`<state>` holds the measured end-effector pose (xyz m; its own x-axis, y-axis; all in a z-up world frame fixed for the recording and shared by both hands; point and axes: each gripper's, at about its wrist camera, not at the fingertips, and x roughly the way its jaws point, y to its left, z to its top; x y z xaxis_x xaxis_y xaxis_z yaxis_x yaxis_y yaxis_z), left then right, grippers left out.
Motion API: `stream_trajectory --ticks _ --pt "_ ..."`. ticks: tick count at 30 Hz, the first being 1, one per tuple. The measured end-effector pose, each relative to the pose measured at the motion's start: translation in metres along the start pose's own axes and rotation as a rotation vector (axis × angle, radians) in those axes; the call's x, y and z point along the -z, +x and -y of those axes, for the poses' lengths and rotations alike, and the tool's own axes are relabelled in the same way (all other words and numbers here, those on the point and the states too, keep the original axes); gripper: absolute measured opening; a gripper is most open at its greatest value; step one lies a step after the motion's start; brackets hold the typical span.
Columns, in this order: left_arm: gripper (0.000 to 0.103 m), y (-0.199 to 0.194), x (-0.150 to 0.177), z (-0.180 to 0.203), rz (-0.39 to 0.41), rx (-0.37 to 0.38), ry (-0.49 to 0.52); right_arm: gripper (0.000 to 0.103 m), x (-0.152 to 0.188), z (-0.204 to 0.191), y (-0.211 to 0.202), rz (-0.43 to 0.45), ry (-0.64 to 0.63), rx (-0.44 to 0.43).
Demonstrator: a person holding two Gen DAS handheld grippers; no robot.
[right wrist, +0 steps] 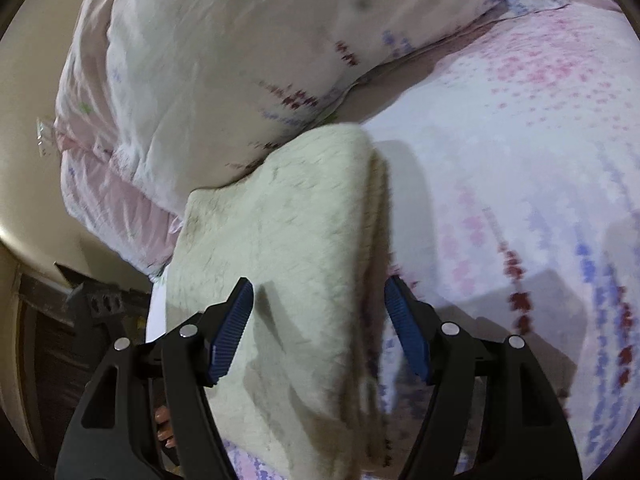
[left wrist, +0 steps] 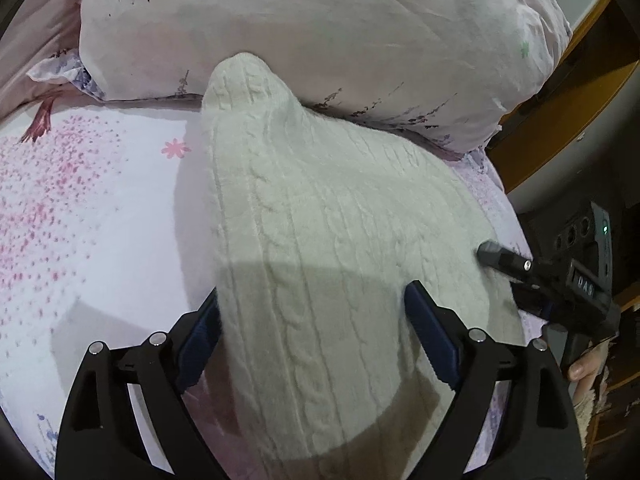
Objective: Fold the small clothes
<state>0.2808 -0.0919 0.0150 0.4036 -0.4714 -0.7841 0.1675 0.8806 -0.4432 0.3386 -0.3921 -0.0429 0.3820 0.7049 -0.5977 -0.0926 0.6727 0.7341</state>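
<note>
We see the cream cable-knit garment (left wrist: 320, 240) lying on the flowered bed sheet (left wrist: 80, 208), between the spread jaws of our left hand-held gripper (left wrist: 312, 316). At 3 o'clock the right hand-held gripper (left wrist: 504, 260) touches its edge. At 12 o'clock lies a pillow (left wrist: 340, 20).

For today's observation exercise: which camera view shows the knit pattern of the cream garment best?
The left wrist view: the cream knit garment lies sharp there, its cable ribs running plainly between the open left gripper fingers. The right wrist view shows the same garment motion-blurred, only a fuzzy folded surface.
</note>
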Motion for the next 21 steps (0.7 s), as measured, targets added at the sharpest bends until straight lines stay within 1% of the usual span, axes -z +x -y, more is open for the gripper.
stream_trajectory --ticks 2,3,4,5,6,8,10,13,16,21 --pt "0.089 0.001 -0.002 -0.001 -0.003 0.018 -0.011 0.064 0.002 -0.006 0.008 -0.021 -0.011 -0.023" --pt "0.089 0.001 -0.003 -0.003 -0.005 0.034 -0.024 0.059 0.002 -0.008 0.009 -0.021 -0.018 -0.019" --pt "0.087 0.0 -0.003 -0.005 -0.005 0.051 -0.039 0.052 0.003 -0.011 0.012 -0.026 -0.032 -0.01" --pt "0.085 -0.002 -0.003 -0.01 -0.007 0.066 -0.053 0.05 0.004 -0.011 0.014 -0.034 -0.029 -0.015" --pt "0.081 -0.003 -0.004 -0.014 -0.009 0.087 -0.076 0.044 0.004 -0.01 0.015 -0.039 -0.022 -0.025" --pt "0.073 -0.005 -0.004 -0.023 -0.013 0.131 -0.115 0.039 0.004 -0.006 0.017 -0.048 0.001 -0.052" --pt "0.059 -0.008 -0.004 -0.029 -0.01 0.167 -0.134 0.034 0.004 -0.002 0.015 -0.043 0.019 -0.078" --pt "0.048 -0.015 -0.003 -0.03 0.004 0.217 -0.149 0.03 0.007 -0.004 0.008 -0.022 0.019 -0.093" --pt "0.045 -0.022 -0.001 -0.026 0.015 0.236 -0.131 0.028 0.012 -0.014 -0.004 0.012 -0.008 -0.107" --pt "0.043 -0.046 0.011 -0.024 0.018 0.296 -0.108 0.027 0.028 -0.038 -0.026 0.056 -0.066 -0.118"
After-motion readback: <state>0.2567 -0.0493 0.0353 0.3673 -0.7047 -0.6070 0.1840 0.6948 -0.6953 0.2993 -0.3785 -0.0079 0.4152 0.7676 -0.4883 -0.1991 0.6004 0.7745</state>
